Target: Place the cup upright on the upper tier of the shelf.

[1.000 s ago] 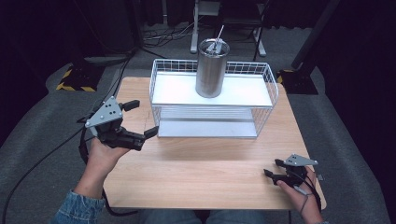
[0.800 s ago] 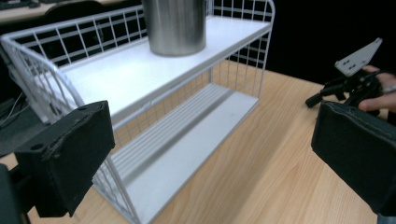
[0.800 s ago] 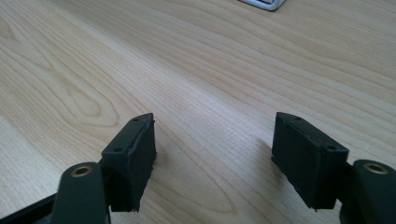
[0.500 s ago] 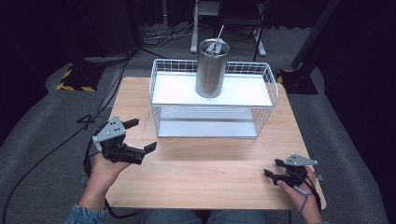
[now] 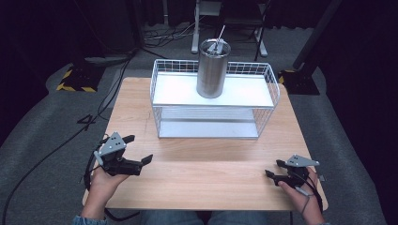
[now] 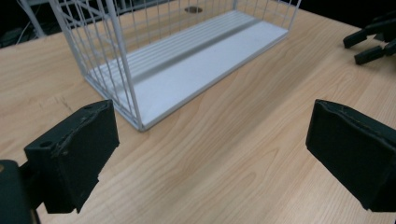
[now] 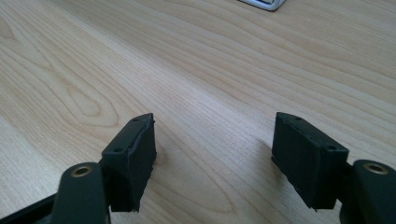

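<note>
Step in hand: both claws rest apart from the work; the tumbler looks already set on the rack's top shelf, so this reads as a pause at the close of placing, or before the next reach.
Left claw: wide apart, holding nothing, low over the tabletop at its near left corner.
Right claw: moderately spread, holding nothing, at the near right corner.
Tumbler: upright on the upper shelf, toward its middle, well apart from both claws.
Next move: if the tumbler is to be lifted, a claw must reach over the rim wires and close squarely on smooth round metal.
Materials: brushed steel cylinder with a straw; white wire rack with flat white shelves; pale wood-grain tabletop.
</note>
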Demonstrator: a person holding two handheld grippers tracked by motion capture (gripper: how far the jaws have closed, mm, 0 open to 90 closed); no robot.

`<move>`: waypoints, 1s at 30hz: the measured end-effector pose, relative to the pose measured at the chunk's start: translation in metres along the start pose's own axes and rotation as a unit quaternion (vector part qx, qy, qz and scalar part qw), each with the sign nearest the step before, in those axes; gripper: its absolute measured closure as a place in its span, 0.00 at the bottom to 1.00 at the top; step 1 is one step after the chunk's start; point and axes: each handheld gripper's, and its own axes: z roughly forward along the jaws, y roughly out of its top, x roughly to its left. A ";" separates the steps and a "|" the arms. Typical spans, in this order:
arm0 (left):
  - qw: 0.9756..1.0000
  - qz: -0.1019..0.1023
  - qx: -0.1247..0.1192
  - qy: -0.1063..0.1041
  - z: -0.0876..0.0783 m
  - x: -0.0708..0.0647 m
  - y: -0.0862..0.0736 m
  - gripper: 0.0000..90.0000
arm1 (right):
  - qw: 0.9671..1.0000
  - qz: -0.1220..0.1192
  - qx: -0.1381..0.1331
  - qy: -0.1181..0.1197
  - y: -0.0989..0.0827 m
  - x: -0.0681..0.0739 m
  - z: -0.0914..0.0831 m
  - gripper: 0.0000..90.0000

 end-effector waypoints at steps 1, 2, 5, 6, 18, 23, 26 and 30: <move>1.000 0.000 0.003 0.003 0.001 0.000 -0.003 0.03 | 1.000 0.000 0.000 0.000 0.000 0.000 0.000 0.34; 1.000 -0.007 0.005 0.003 0.002 0.000 -0.007 0.03 | 1.000 0.000 0.000 0.000 0.000 0.000 0.000 0.34; 1.000 -0.010 0.021 0.003 0.007 0.001 -0.017 0.03 | 1.000 0.000 0.000 0.000 0.000 0.000 0.000 0.34; 1.000 -0.013 0.025 0.005 0.008 0.001 -0.020 0.03 | 1.000 0.000 0.000 0.000 0.000 0.000 0.000 0.34; 0.996 -0.005 0.081 0.021 0.024 -0.001 -0.048 0.05 | 1.000 0.000 0.000 0.000 0.000 0.000 0.000 0.34; 0.994 -0.007 0.103 0.025 0.030 -0.001 -0.058 0.05 | 1.000 0.000 0.000 0.000 0.000 0.000 0.000 0.34; 0.992 -0.001 0.119 0.029 0.033 -0.001 -0.061 0.05 | 1.000 0.000 0.000 0.000 0.000 0.000 0.000 0.34; 0.990 0.004 0.139 0.035 0.038 -0.002 -0.065 0.05 | 1.000 0.000 0.000 0.000 0.000 0.000 0.000 0.34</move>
